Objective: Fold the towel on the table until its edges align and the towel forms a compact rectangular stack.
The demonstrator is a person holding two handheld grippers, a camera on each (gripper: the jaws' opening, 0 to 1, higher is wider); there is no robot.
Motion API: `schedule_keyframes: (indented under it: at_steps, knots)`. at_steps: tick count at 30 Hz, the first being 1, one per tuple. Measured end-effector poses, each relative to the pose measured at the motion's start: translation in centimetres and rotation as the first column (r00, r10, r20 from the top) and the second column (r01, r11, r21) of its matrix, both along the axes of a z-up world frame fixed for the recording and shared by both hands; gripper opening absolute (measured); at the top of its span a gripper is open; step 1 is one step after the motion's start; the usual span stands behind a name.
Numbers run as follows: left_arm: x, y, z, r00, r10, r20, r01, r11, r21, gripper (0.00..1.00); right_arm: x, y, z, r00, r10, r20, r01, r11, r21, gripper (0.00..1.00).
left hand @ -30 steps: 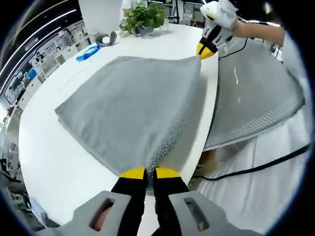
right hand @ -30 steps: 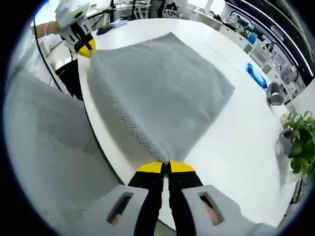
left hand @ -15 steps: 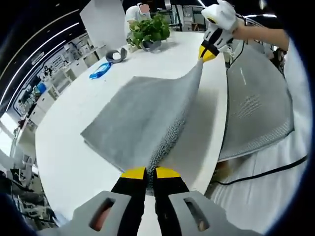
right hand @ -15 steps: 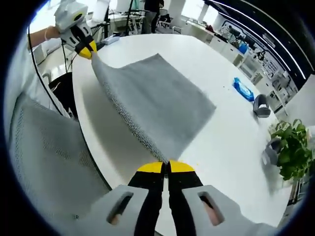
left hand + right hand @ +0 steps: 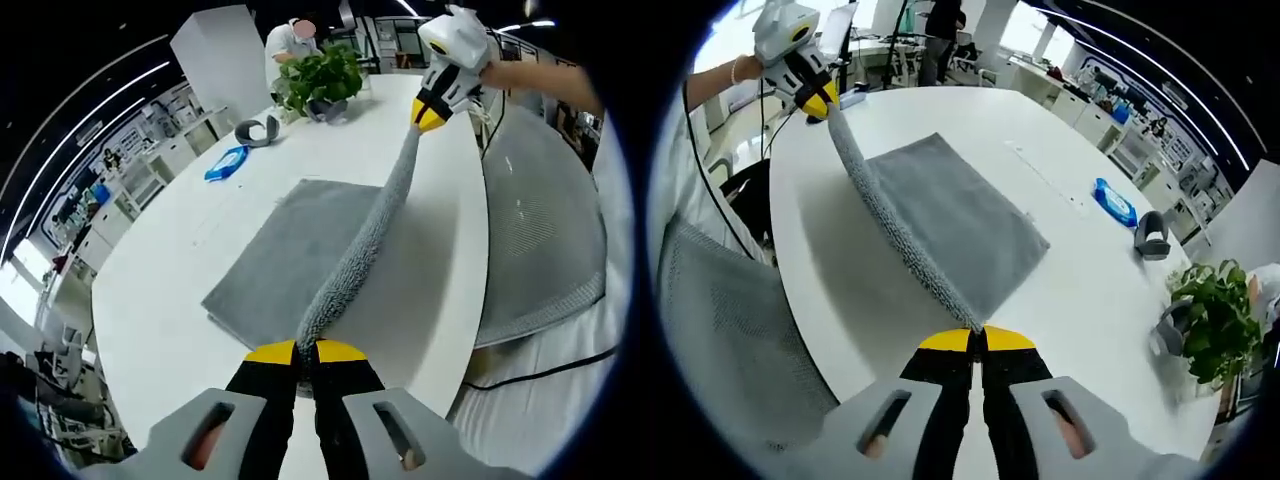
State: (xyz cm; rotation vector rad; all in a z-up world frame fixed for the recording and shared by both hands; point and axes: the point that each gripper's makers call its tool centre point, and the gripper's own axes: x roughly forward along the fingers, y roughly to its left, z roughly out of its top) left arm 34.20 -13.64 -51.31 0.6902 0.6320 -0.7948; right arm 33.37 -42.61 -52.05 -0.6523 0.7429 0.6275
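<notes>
- White table [image 5: 180, 300]: your grey towel [image 5: 290, 250] lies on it, near edge lifted off the surface and stretched taut between both grippers.
- Potted plant [image 5: 322, 75] and blue pack [image 5: 226, 165] sit at the far end.
- Left gripper [image 5: 305, 352]: clamped on one towel corner.
- Right gripper [image 5: 976, 340]: clamped on the other corner.

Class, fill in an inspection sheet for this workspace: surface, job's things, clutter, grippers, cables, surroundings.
Surface: white table, round-edged.
Job's things: grey towel, near edge lifted taut between both grippers, far part lying on the table.
Clutter: blue packet, grey tape roll, potted plant.
Grippers: left gripper and right gripper each shut on a towel corner.
Cables: black cable beside the mesh chair.
Surroundings: shelves, desks.
</notes>
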Motion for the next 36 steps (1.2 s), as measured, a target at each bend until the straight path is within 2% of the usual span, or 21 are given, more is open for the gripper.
schedule_keyframes:
  at_steps: [7, 13, 21, 26, 29, 34, 36]
  knots:
    - [3.3, 0.1, 0.7, 0.999, 0.035, 0.032, -0.035, 0.999, 0.01, 0.05, 4.2, 0.1, 0.9, 0.997, -0.045, 0.064, 0.044, 0.999, 0.012, 0.0]
    - [5.8, 0.4, -0.1, 0.998, 0.051, 0.044, -0.054, 0.997, 0.057, 0.05, 7.4, 0.6, 1.1, 0.993, -0.061, 0.098, 0.059, 0.998, 0.022, 0.0]
    - [9.0, 0.8, -1.8, 0.994, 0.108, -0.022, -0.107, 0.994, 0.033, 0.05, 10.9, 0.9, -0.6, 0.988, -0.116, 0.102, 0.113, 0.993, 0.038, 0.0]
    - [11.3, 0.6, -3.2, 0.988, 0.15, -0.048, -0.149, 0.989, 0.017, 0.05, 13.2, 1.0, -2.0, 0.982, -0.143, 0.12, 0.144, 0.99, 0.006, 0.0]
    - [12.4, 0.5, -4.5, 0.983, 0.172, -0.07, -0.171, 0.985, 0.022, 0.05, 14.1, 0.7, -3.6, 0.981, -0.168, 0.096, 0.17, 0.985, -0.023, 0.0]
    - [13.7, 0.6, -7.1, 0.952, 0.272, -0.14, -0.28, 0.959, -0.038, 0.05, 15.4, 0.7, -5.9, 0.975, -0.212, 0.072, 0.215, 0.976, -0.023, 0.0]
    - [14.0, 0.9, -8.2, 0.938, 0.306, -0.166, -0.315, 0.948, -0.036, 0.05, 15.8, 0.8, -6.3, 0.97, -0.233, 0.066, 0.235, 0.972, -0.013, 0.0]
